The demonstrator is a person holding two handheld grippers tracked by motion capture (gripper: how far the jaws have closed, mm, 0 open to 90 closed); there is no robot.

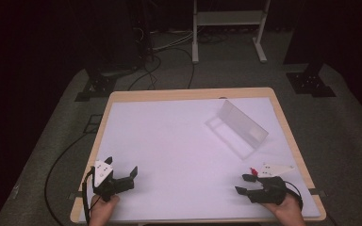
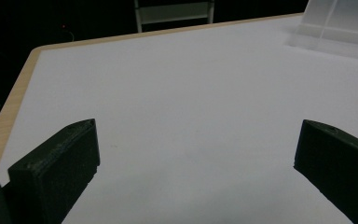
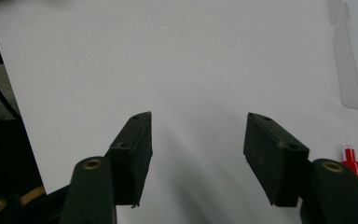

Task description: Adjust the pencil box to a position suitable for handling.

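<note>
A clear plastic case (image 1: 238, 127) lies with its lid raised on the right half of the white mat (image 1: 169, 141). My left gripper (image 1: 121, 165) rests near the front left corner, open, its jaws wide apart over bare mat (image 2: 198, 128). At the front right, my right gripper (image 1: 244, 184) is open too and points left, with nothing between its jaws (image 3: 198, 119). A small red object (image 1: 252, 170) lies on the mat just beside the right gripper; the right gripper view shows it (image 3: 353, 161) next to one jaw. The case's edge (image 3: 349, 70) is beyond it.
The wooden table edge (image 1: 188, 94) frames the mat. Beyond the table stand a white frame (image 1: 228, 28) and dark stands (image 1: 311, 80) on the grey floor, with cables (image 1: 151, 70) trailing across it. The case (image 2: 340, 23) is at the far right in the left gripper view.
</note>
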